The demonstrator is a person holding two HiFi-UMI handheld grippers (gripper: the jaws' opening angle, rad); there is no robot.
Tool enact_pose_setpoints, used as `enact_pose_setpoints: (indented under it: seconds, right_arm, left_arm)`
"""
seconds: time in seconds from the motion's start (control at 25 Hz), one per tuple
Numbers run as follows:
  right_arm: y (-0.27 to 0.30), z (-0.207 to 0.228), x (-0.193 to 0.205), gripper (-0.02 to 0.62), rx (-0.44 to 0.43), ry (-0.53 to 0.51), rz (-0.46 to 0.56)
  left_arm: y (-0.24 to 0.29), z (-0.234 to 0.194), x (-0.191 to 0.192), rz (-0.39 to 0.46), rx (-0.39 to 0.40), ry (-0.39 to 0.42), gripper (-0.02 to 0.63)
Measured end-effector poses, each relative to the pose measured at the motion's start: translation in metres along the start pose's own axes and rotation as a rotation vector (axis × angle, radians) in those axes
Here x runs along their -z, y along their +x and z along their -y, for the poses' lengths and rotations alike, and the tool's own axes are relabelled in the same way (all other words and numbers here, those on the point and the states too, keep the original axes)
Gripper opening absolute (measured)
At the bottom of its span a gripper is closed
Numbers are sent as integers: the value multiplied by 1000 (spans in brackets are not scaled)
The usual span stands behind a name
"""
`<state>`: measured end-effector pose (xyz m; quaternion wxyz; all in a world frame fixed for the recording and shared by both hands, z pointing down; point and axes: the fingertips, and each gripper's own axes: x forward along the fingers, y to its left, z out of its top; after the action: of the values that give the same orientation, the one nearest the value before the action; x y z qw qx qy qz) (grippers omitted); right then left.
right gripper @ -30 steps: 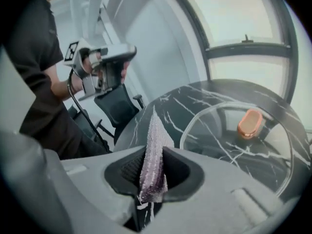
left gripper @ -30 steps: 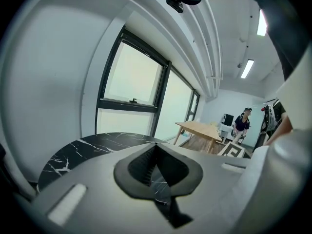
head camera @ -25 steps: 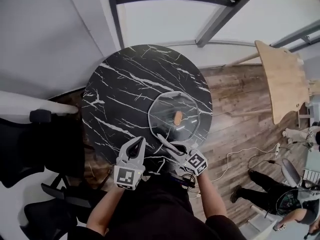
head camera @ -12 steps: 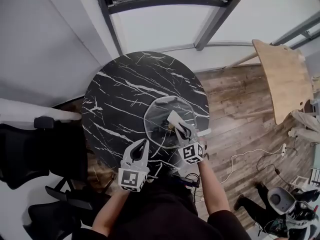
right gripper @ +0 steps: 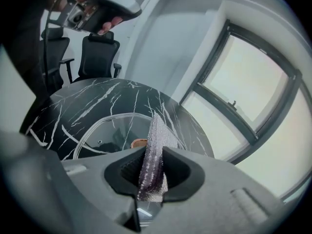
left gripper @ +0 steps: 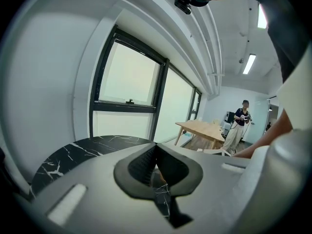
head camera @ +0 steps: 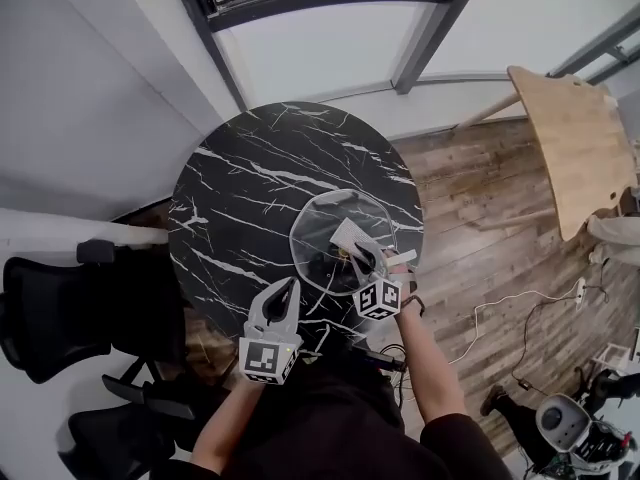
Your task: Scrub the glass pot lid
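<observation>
We keep our left gripper (head camera: 283, 290) closed and empty at the table's (head camera: 235, 173) near edge, while our right gripper (head camera: 348, 240), nearer the work, pinches the cloth (right gripper: 153, 147) upright just above the lid (head camera: 318, 213) lying flat mid-table.

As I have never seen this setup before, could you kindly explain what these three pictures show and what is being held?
No robot here: a person holds a two-jaw gripper in each hand. The head view comes from a camera on the person's head, looking down; the two gripper views come from cameras riding on each gripper, looking along its jaws. On the round black marble table lies a glass pot lid with a brown knob. The right gripper has its jaws shut on a silvery scrubbing cloth, over the lid. The left gripper has its jaws together, empty, near the table's edge.
</observation>
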<state>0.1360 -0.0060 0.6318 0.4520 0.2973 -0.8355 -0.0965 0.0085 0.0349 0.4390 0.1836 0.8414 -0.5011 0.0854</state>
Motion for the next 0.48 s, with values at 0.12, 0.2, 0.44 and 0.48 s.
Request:
enact_pose_setpoints:
  seconds: [0.12, 0.2, 0.44, 0.48]
  right_arm:
    - [-1, -8, 5, 77, -1, -87, -30]
    - [-4, -15, 7, 77, -9, -138, -44]
    - [-9, -37, 1, 77, -47, -190, -62]
    - [-9, -40, 1, 77, -54, -184, -65]
  left_arm:
    - [-1, -3, -1, 5, -5, -4, 3]
    - [-3, -3, -1, 6, -4, -7, 3]
    - [-10, -8, -3, 18, -2, -5, 3]
    - [-12, -9, -3, 20, -1, -7, 3]
